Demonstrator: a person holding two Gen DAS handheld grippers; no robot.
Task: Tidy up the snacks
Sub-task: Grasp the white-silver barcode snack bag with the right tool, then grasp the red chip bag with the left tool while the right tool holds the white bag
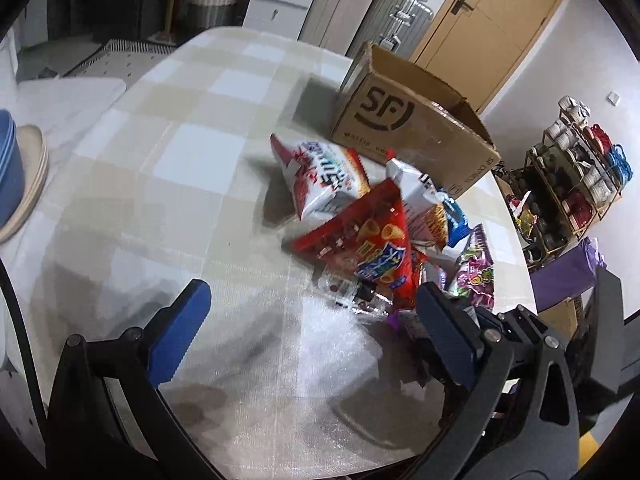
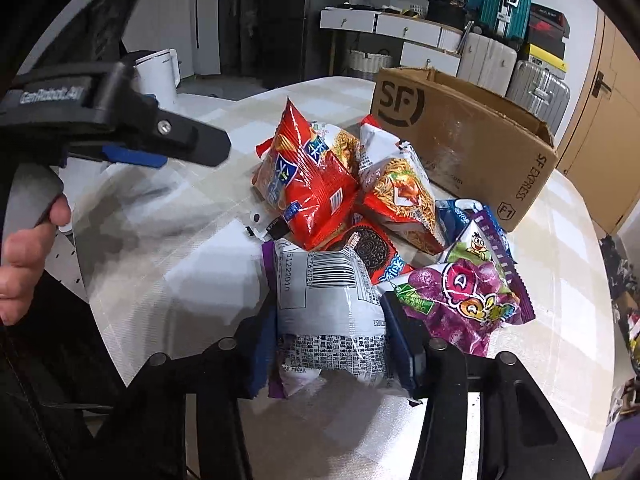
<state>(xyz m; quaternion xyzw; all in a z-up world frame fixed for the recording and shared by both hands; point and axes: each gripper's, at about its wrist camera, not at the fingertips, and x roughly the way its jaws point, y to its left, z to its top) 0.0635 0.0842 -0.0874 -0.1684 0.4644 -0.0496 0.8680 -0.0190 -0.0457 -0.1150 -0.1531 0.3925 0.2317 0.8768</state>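
The right gripper (image 2: pixel 332 336) is closed on a white packet (image 2: pixel 332 312) with a barcode and black print, its blue pads (image 2: pixel 262 348) pressed to the packet's two sides at the near end of the snack pile. The left gripper (image 1: pixel 308 312) is spread wide with nothing between its fingers (image 1: pixel 180 332); it hangs over bare tablecloth, with its right finger just beside the near edge of the pile. In the right wrist view the left gripper (image 2: pixel 160 152) shows at the far left, held by a hand (image 2: pixel 28 252), well clear of the snacks.

The pile sits on the table (image 2: pixel 168 248), right of centre. A red bag (image 2: pixel 308 184) stands tilted at the far left of the heap, touching a noodle bag (image 2: pixel 400 196) to its right. A cookie packet (image 2: pixel 368 248) lies under them, just beyond the white packet. A purple bag (image 2: pixel 464 292) lies right of the held packet, touching the right finger, with a blue packet (image 2: pixel 460 212) behind it. In the left wrist view a red-and-white bag (image 1: pixel 320 176) stands at the far end, nearest the box (image 1: pixel 416 128).

The box stands open at the far right, its near wall close to the pile and its right corner near the table's edge. Open tablecloth stretches left of the pile and far beyond it. Plates (image 1: pixel 28 176) sit at the table's left edge.
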